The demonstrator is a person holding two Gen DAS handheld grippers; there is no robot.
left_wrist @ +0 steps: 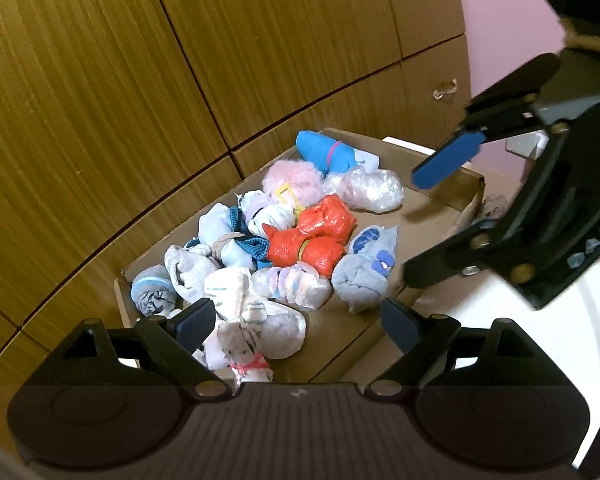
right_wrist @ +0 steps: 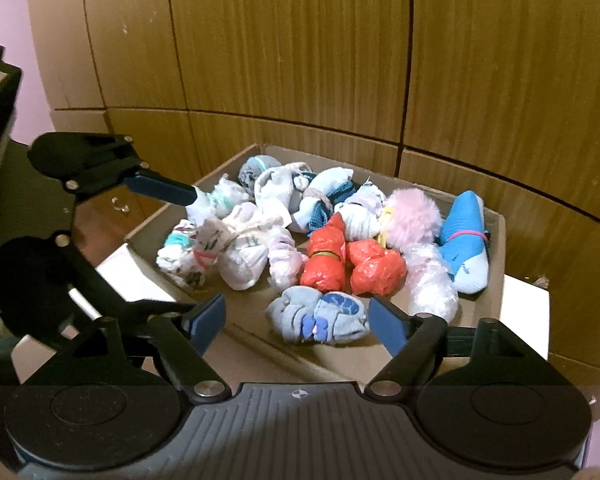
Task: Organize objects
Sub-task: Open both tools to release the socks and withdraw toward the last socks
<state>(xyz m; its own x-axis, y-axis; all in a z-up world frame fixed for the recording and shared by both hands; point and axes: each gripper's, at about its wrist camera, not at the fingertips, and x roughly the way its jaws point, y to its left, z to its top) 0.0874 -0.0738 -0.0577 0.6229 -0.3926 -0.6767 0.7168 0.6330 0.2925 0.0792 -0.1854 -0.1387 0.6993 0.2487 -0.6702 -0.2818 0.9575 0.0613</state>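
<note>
Both grippers hang empty over the box (right_wrist: 496, 248), left gripper (left_wrist: 296, 322) and right gripper (right_wrist: 296, 316) with jaws apart; the bundles (right_wrist: 328, 260) lie heaped inside, apparently gathered there for tidiness.

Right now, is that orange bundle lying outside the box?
No, the orange bundle lies inside the box, among the socks.

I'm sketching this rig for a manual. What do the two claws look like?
Both look alike. The left claw and right claw have black linkage arms with metal pivot pins, flat blue pads at the tips, and a ribbed grey-black body with two round discs. The right one bears pale lettering on its side.
</note>
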